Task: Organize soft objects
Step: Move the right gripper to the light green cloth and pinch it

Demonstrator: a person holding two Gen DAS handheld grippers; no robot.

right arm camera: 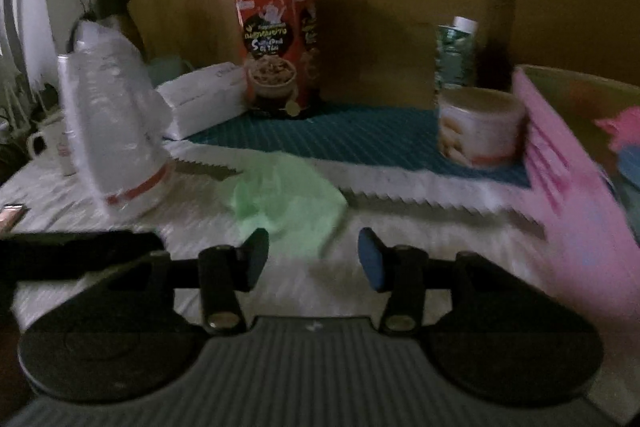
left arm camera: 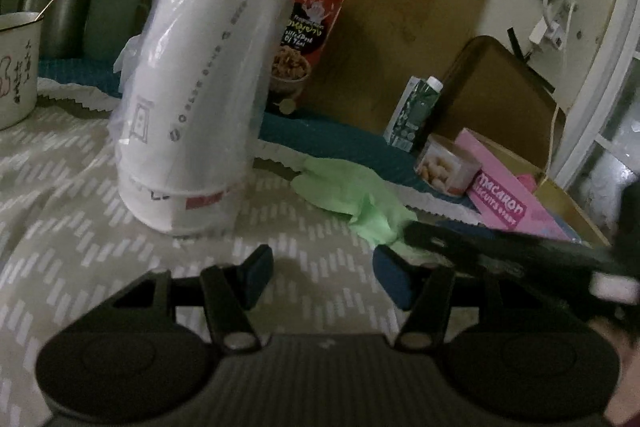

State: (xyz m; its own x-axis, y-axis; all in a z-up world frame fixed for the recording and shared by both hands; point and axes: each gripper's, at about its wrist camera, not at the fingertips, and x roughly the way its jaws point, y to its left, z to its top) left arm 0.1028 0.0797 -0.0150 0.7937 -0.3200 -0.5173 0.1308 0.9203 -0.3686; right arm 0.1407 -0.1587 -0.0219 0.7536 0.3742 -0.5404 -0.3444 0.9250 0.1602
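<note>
One crumpled pale-green soft cloth (right arm camera: 286, 195) is seen just ahead of the right gripper (right arm camera: 313, 259), whose jaws are spread, empty. The left gripper (left arm camera: 324, 273) is likewise held agape. One plastic-wrapped white cup stack (left arm camera: 200, 91) stands ahead-left on the patterned white tablecloth (left arm camera: 60, 211).

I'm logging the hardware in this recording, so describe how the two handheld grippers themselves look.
Both look alike. The left gripper has black angular finger arms with silver pivot bolts, tipped by dark blue pads, on a grey ribbed body flanked by two round black discs. The right gripper shows the same black arms, blue pads, ribbed grey centre and black discs. No cables or sleeves are clearly visible.
</note>
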